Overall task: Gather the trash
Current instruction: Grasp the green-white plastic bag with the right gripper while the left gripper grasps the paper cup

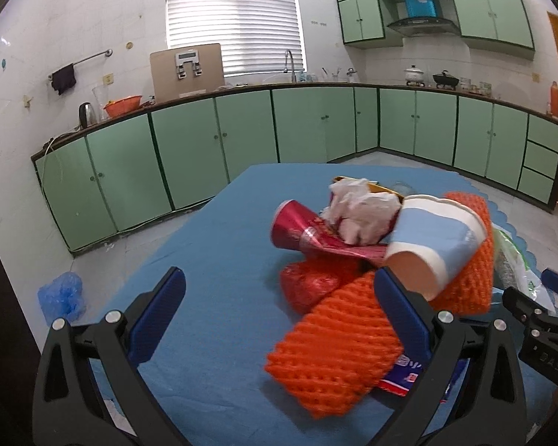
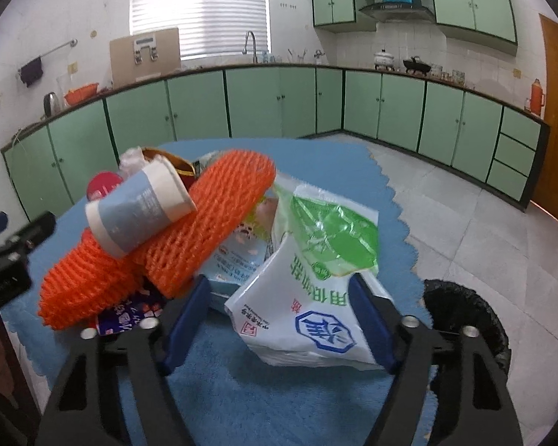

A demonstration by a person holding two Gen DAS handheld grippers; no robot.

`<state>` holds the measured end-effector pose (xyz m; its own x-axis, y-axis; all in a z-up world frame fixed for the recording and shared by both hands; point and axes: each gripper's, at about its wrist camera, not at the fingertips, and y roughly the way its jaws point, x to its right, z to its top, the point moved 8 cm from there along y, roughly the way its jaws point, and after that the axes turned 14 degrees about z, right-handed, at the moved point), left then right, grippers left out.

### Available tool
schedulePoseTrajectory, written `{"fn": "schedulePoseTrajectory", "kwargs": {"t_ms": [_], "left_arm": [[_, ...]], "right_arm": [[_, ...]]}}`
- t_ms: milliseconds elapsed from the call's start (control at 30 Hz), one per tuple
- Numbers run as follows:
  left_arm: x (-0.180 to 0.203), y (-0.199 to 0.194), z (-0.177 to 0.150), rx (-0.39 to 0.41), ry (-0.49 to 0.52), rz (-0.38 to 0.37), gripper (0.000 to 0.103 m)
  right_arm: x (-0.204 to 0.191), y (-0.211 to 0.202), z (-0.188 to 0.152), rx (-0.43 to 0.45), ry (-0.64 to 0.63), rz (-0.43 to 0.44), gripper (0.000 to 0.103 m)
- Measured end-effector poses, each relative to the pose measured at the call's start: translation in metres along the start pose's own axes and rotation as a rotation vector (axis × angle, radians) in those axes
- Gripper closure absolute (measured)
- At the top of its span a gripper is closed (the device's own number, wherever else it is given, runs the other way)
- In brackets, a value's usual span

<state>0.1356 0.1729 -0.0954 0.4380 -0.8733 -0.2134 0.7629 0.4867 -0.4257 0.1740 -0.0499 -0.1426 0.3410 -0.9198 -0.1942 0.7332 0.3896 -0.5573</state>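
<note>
A pile of trash lies on the blue-covered table (image 1: 212, 260). It holds two orange foam nets (image 1: 338, 345) (image 2: 212, 215), a blue-and-white paper cup (image 1: 431, 241) (image 2: 137, 212), a crushed red can (image 1: 301, 230), crumpled white tissue (image 1: 357, 204) and a red plastic wrapper (image 1: 308, 282). My left gripper (image 1: 279, 286) is open beside the pile, its right finger (image 1: 398, 304) against the near net. My right gripper (image 2: 279, 293) is open around a white-and-green plastic bag (image 2: 316, 297), fingers on either side of it.
A black-lined trash bin (image 2: 465, 316) stands on the floor right of the table. A blue plastic bag (image 1: 59, 297) lies on the floor at left. Green cabinets (image 1: 316, 130) run along the walls behind. A blue printed wrapper (image 2: 122, 319) lies under the nets.
</note>
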Motion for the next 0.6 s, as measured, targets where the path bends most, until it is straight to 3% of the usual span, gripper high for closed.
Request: {"fn": "schedulePoseTrajectory", "kwargs": {"t_ms": [67,133,233,433,600], "left_arm": [[0.0,0.001,0.0,-0.002,-0.003,-0.006,0.005],[0.002,0.0,0.001,0.0,-0.001,-0.015,0.005],[0.012,-0.004,0.0,0.001,0.002,-0.043,0.005],[0.045,-0.013,0.003,0.009,0.033,-0.135,0.005],[0.071,-0.008,0.004,0.024,0.07,-0.182,0.005]], "right_arm": [[0.002,0.004,-0.004,-0.022,0.009,0.006,0.047],[0.005,0.008,-0.009,-0.046,0.033,0.029,0.065],[0.007,0.005,-0.011,-0.051,0.037,0.046,0.076],[0.005,-0.013,-0.002,-0.008,-0.004,0.07,0.089],[0.021,-0.026,0.006,0.018,0.025,0.075,0.091]]}}
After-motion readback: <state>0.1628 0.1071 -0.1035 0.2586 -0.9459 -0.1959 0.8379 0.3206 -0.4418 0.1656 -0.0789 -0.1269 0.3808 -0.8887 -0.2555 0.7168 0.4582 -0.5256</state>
